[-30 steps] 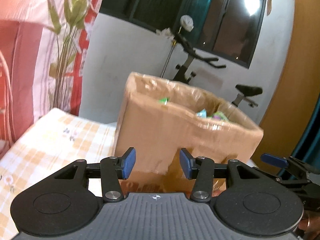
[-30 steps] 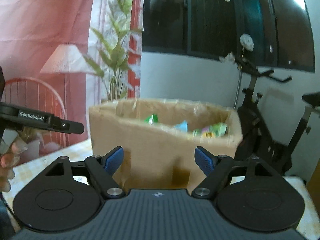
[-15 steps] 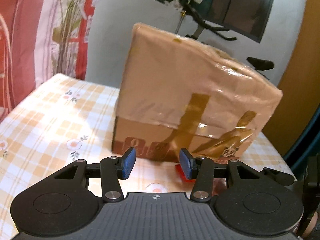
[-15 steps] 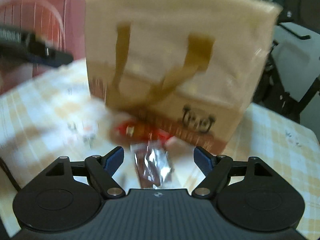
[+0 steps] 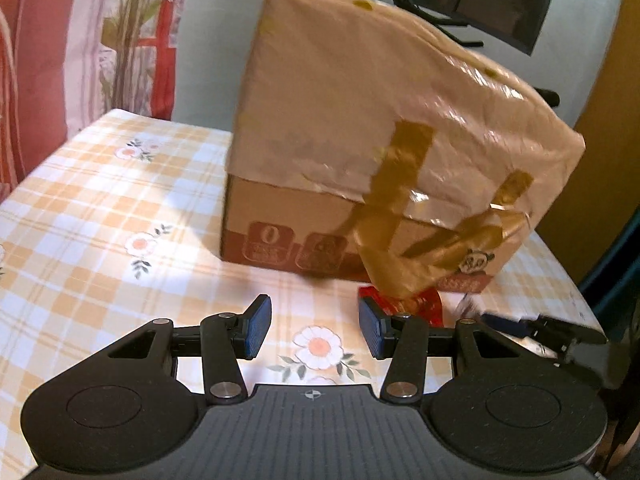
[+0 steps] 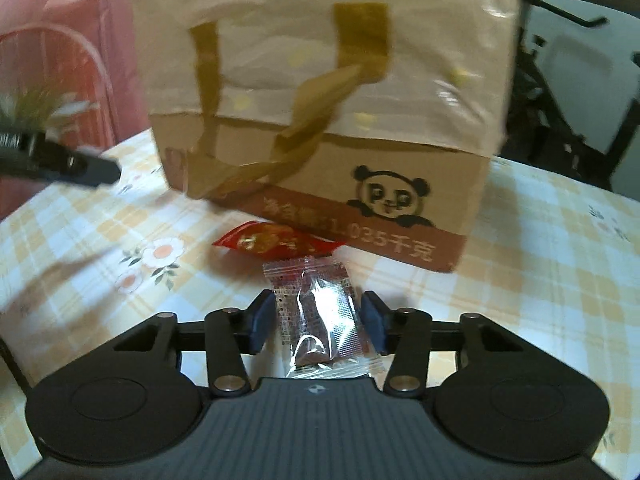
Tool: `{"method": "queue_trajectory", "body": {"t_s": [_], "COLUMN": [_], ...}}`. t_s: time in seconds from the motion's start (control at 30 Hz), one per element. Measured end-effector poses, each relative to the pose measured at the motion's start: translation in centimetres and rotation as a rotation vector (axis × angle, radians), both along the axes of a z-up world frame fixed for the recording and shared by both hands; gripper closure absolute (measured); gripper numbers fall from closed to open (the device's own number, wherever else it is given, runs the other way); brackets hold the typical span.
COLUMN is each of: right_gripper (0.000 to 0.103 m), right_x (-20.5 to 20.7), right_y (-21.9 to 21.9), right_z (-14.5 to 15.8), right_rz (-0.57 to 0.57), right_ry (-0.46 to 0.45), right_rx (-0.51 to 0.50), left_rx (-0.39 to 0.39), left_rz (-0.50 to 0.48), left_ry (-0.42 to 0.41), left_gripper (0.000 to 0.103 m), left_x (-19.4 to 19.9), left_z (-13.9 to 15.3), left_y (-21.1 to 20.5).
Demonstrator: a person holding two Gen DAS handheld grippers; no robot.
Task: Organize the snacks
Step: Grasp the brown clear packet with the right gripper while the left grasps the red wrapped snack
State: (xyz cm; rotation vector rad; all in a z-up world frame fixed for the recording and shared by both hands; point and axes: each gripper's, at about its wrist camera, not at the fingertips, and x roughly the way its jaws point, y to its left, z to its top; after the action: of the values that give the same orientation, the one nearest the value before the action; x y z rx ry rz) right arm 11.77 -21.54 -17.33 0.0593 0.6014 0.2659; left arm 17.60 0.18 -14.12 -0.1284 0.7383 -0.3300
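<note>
Straddling the clear-wrapped snack (image 6: 320,312) on the checked tablecloth (image 6: 540,280), your right gripper (image 6: 318,322) is spread, unclosed — pickup step. Squeeze next, then lift toward the cardboard box (image 6: 320,92). Your left gripper (image 5: 314,328) hangs released, empty — red packet (image 6: 276,240) waits beside the box.

The left gripper (image 5: 314,330) is black plastic with two round discs low in the frame and a ridged grey plate with a small cross mark between them. Its two arms carry shiny silver screws, and its blue ridged pads (image 5: 256,327) sit at the tips. The right gripper (image 6: 316,322) looks the same: black body, silver screws, dark blue pads (image 6: 260,322), and ridged grey plate.
</note>
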Motion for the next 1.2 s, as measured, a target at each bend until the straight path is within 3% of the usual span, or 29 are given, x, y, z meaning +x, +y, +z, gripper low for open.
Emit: {"method": "queue_trajectory", "body": {"t_s": [0.2, 0.4, 0.63, 0.7, 1.2], "right_gripper": [0.054, 0.054, 0.054, 0.054, 0.054], "right_x": [-0.5, -0.6, -0.6, -0.6, -0.3], "right_y": [-2.0, -2.5, -3.2, -3.2, -3.2], "right_z": [0.2, 0.3, 0.1, 0.1, 0.0], "right_rz": [-0.125, -0.164, -0.232, -0.230, -0.204], "right_ry": [-0.027, -0.033, -0.042, -0.046, -0.035], "right_rx": [0.082, 0.089, 0.115, 0.114, 0.128], "left_rx": [0.013, 0.030, -0.013, 0.004, 0.176], "left_rz": [-0.067, -0.124, -0.052, -0.035, -0.050], "left_ry": [0.037, 0.045, 0.084, 0.082, 0.043], "left_gripper": [0.052, 0.052, 0.037, 0.031, 0.021], "left_x": [0.5, 1.8, 4.0, 4.5, 4.0], "left_z": [-1.3, -2.2, -3.7, -4.0, -5.6], "left_y": [-2.0, -5.2, -8.2, -9.1, -11.6]}}
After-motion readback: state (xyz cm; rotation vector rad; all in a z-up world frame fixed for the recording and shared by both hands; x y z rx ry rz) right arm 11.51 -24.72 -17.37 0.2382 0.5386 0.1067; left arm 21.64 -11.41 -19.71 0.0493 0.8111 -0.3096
